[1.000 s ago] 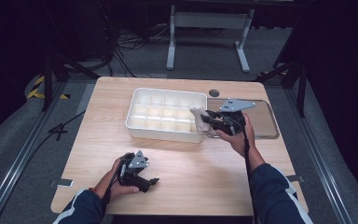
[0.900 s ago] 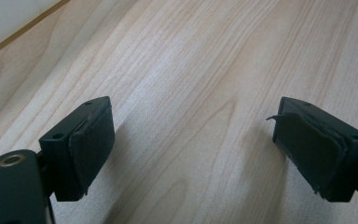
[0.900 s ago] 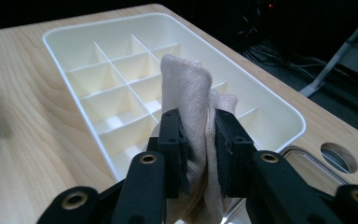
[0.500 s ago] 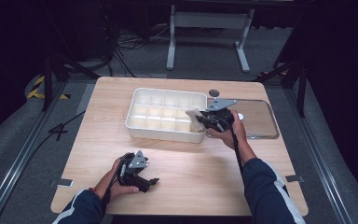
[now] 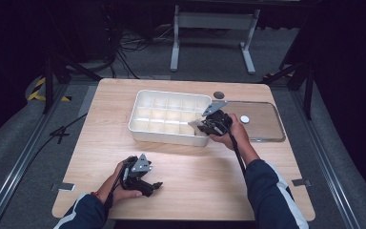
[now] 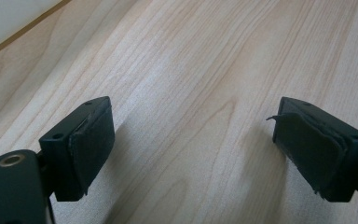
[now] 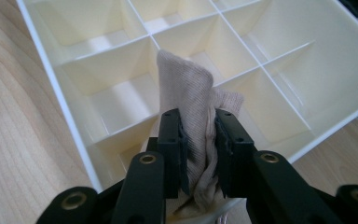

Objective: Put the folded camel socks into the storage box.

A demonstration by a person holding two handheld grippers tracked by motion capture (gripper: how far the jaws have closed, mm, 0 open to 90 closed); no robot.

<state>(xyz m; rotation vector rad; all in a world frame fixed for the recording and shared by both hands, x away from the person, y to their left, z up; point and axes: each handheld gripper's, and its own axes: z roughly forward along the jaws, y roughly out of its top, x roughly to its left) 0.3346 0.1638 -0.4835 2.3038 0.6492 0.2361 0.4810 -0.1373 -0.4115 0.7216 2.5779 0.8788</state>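
Note:
A white tray (image 5: 140,128) of several compartments stands on the wooden table, its walls (image 7: 51,79) close up in the right gripper view. My right gripper (image 5: 204,125) is shut on a folded beige cloth (image 7: 185,86), held over the compartments at the tray's near right corner; the cloth (image 5: 195,123) pokes out toward the tray's middle. Both pads (image 7: 173,140) press into the fabric. My left gripper (image 5: 153,185) rests near the table's front left, open, with bare wood between its fingers (image 6: 91,142).
A clear flat lid (image 5: 267,128) lies right of the tray with a small white disc (image 5: 244,119) on it. A dark round spot (image 5: 218,95) sits behind the tray. A metal stand (image 5: 213,28) and cables are on the floor beyond the table.
My right gripper has carried the cloth leftward and lower, from beside the tray's right end to over its near right compartments. The left gripper has stayed put.

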